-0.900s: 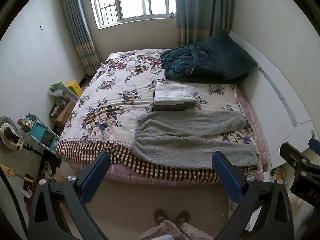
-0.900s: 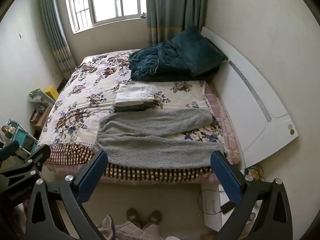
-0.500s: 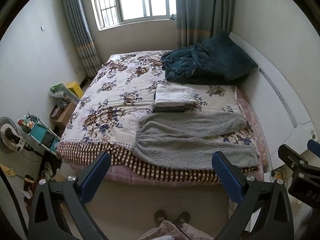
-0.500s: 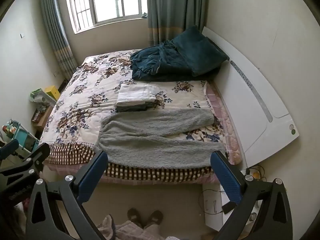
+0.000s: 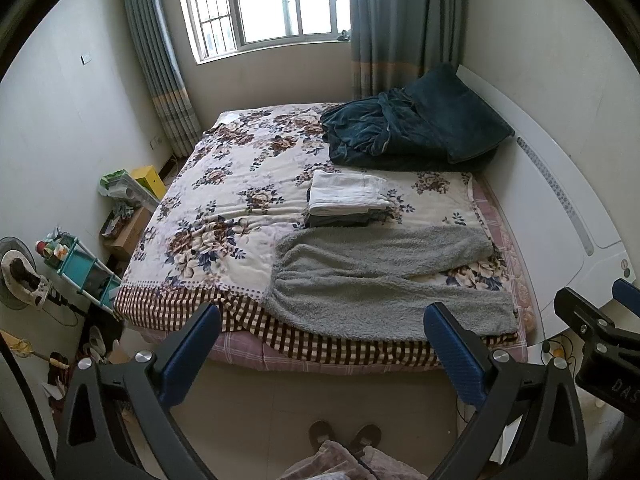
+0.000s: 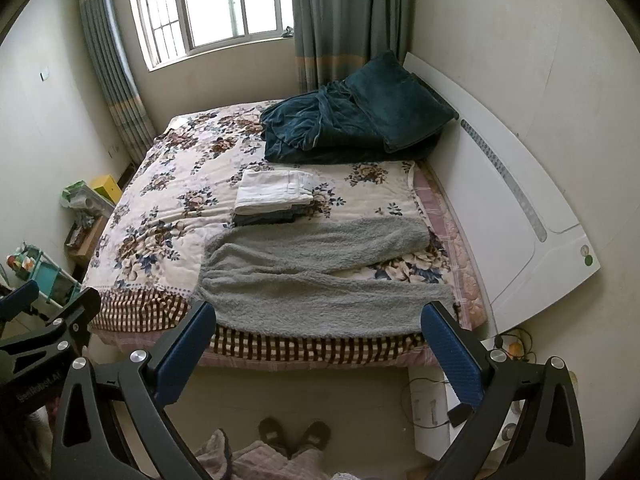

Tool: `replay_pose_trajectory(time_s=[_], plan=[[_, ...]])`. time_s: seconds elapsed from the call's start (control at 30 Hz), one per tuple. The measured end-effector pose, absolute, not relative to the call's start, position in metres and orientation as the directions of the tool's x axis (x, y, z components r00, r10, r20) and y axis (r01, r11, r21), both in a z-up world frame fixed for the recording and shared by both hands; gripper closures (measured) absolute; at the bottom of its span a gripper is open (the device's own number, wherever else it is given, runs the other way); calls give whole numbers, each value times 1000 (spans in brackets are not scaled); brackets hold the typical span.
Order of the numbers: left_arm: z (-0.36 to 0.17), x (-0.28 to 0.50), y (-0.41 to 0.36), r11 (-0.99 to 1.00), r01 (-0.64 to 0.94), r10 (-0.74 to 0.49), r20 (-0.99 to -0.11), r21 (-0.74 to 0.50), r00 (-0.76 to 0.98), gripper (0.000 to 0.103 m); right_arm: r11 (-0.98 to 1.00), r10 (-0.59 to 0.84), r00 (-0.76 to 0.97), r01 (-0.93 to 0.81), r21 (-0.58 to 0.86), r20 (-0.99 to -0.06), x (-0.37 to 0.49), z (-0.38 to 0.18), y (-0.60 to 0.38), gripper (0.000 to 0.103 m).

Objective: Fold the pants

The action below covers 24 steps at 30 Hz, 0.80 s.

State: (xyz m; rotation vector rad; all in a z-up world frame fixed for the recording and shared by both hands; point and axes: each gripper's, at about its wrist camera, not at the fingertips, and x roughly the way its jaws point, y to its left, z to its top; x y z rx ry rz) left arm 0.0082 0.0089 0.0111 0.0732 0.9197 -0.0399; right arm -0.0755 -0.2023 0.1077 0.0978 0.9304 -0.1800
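Left wrist view, nearest: left hand-held gripper (image 5: 320,344), jaws wide apart, nothing between them, above bare floor; person's slippered feet (image 5: 346,436) below. Right hand-held gripper (image 6: 319,342), jaws likewise spread and empty, held short of the bed edge. Beyond: bed (image 5: 224,308) with floral quilt; grey fleece pants (image 5: 372,276) spread flat along its near edge, legs pointing right, just past both grippers, untouched. Behind the pants: stack of folded clothes (image 5: 344,198). Farthest: dark teal blanket and pillow (image 5: 412,132), window (image 5: 264,4), curtains.
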Motion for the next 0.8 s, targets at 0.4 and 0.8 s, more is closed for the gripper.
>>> replay_pose_trajectory(time_s=[0.4,0.8], plan=[[25,19,-5,997,64,-1,-791,48,612,0,981,-113,586,195,4,-802,-77,115,-195,0],[25,18,-5,997,64,-2,-787,48,617,0,981,-107,588,192,9,-802,-74,120,-201,0]])
